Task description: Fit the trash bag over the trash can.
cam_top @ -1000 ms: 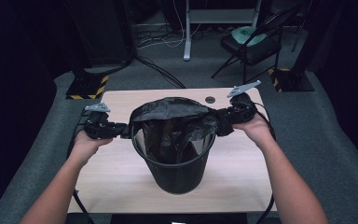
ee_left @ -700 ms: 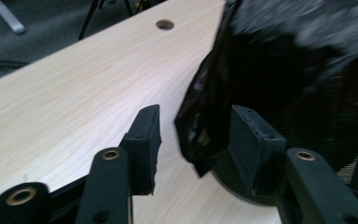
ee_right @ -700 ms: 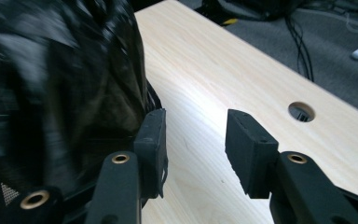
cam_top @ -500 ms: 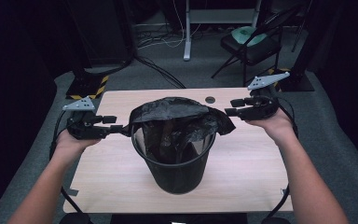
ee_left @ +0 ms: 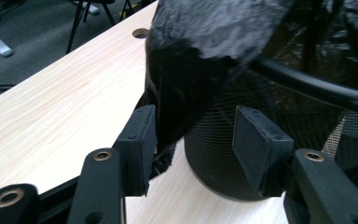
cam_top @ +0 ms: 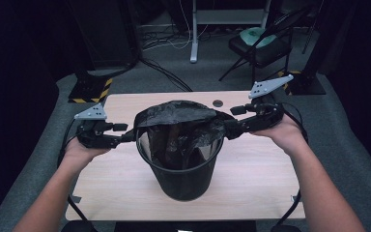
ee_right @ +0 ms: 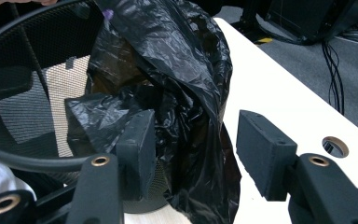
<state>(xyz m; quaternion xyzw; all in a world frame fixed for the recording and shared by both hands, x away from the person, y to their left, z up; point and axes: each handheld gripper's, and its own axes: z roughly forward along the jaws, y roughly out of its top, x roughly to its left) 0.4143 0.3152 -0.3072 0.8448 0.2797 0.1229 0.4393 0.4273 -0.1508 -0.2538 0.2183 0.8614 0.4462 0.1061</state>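
1. The wooden table (cam_top: pixel 125 108) is seen from above, standing on grey carpet; a round cable hole (cam_top: pixel 217 103) is cut near its far edge, just behind the bin.
2. A black mesh waste bin (cam_top: pixel 183 179) stands upright at the middle of the table, between the two grippers.
3. A black plastic bag (cam_top: pixel 176 113) is draped over the far half of the bin's rim and hangs crumpled down into the bin; the near half of the rim is left bare.
4. A folding chair (cam_top: pixel 258 46) with a pale green object on its seat is seen on the floor beyond the table, well apart from it, beside a white desk leg (cam_top: pixel 193 29) and loose cables.
5. A yellow-and-black striped base (cam_top: pixel 88 89) lies on the floor off the table's far left corner.
6. The left gripper (cam_top: pixel 125 137) is held level at the bin's left side. In the left gripper view its jaws are spread, with a fold of the bag hanging between the pads and lying against the left pad (ee_left: pixel 140 140); the bin's mesh wall stands right behind the pads.
7. The right gripper (cam_top: pixel 229 129) is held at the bin's right side. In the right gripper view its jaws are spread wide, with the bag's loose edge hanging between them, unpinched; the bin's rim crosses before the left pad (ee_right: pixel 137 149).
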